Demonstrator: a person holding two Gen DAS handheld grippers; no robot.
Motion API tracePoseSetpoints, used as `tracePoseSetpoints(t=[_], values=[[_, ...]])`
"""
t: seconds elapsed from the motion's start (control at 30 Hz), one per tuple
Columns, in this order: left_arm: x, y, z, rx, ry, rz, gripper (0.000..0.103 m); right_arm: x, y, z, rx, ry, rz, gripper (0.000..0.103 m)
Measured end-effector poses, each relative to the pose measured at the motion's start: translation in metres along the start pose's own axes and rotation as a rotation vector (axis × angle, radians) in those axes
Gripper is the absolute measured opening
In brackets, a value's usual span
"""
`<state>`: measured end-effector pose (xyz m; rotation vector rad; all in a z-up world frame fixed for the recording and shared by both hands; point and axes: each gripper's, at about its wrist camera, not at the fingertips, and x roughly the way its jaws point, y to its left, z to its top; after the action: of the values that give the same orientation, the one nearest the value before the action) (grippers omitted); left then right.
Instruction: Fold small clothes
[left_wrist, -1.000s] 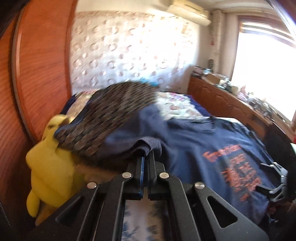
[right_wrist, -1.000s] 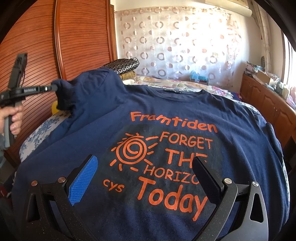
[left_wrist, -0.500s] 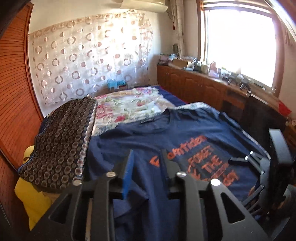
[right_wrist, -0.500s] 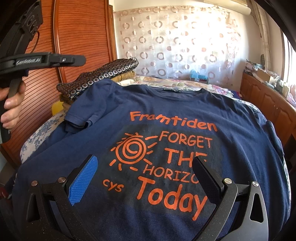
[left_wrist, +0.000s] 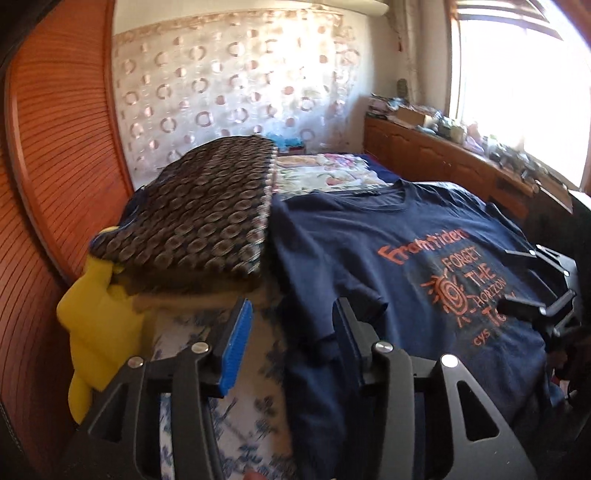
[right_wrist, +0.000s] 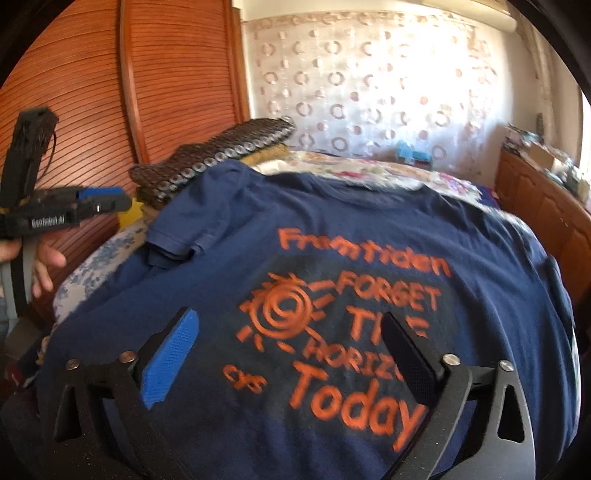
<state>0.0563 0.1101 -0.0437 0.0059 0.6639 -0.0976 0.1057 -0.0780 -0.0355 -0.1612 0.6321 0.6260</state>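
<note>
A navy T-shirt (left_wrist: 369, 236) (right_wrist: 388, 240) with orange print lies face up across the bed. Its left sleeve (left_wrist: 328, 295) (right_wrist: 173, 243) lies crumpled at the shirt's side. My left gripper (left_wrist: 291, 321) hovers just short of that sleeve. Its jaws are opening and the pads touch nothing. In the right wrist view the left gripper (right_wrist: 105, 201) is at the far left, held by a hand. My right gripper (right_wrist: 288, 321) stands wide over the print, its jaws closing a little, with only flat cloth below them. The left wrist view shows the right gripper (left_wrist: 535, 280) at the shirt's right.
A folded pile of ring-patterned cloth (left_wrist: 207, 221) (right_wrist: 221, 155) sits left of the shirt, over a yellow plush toy (left_wrist: 96, 325). A slatted wooden wardrobe (left_wrist: 44, 184) (right_wrist: 166, 92) stands close on the left. A low wooden cabinet (left_wrist: 443, 162) runs along the right under the window.
The left gripper let go of the sleeve, which dropped onto the bed. It opened and drew back to the left of the shirt. The right gripper narrowed slightly and barely moved.
</note>
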Motion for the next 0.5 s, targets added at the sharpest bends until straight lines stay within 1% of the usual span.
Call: tracePoseSetpoints(t=[0.13, 0.23, 0.3, 0.37, 0.5], values=[[-0.016, 0.012, -0.011, -0.059, -0.038, 0.017, 0.047, 0.019, 0.024, 0.027, -0.104, -0.032, 0.061, 0.088], [-0.024, 0.017, -0.015, -0.076, -0.057, 0.061, 0.048, 0.042, 0.042, 0.044, -0.15, -0.031, 0.109, 0.082], [-0.029, 0.021, -0.017, -0.083, -0.071, 0.079, 0.048, 0.06, 0.055, 0.056, -0.155, -0.013, 0.165, 0.077], [-0.033, 0.024, -0.019, -0.095, -0.082, 0.091, 0.048, 0.076, 0.066, 0.065, -0.161, 0.004, 0.202, 0.077], [-0.04, 0.03, -0.022, -0.11, -0.101, 0.107, 0.048, 0.11, 0.086, 0.074, -0.153, 0.08, 0.277, 0.076]])
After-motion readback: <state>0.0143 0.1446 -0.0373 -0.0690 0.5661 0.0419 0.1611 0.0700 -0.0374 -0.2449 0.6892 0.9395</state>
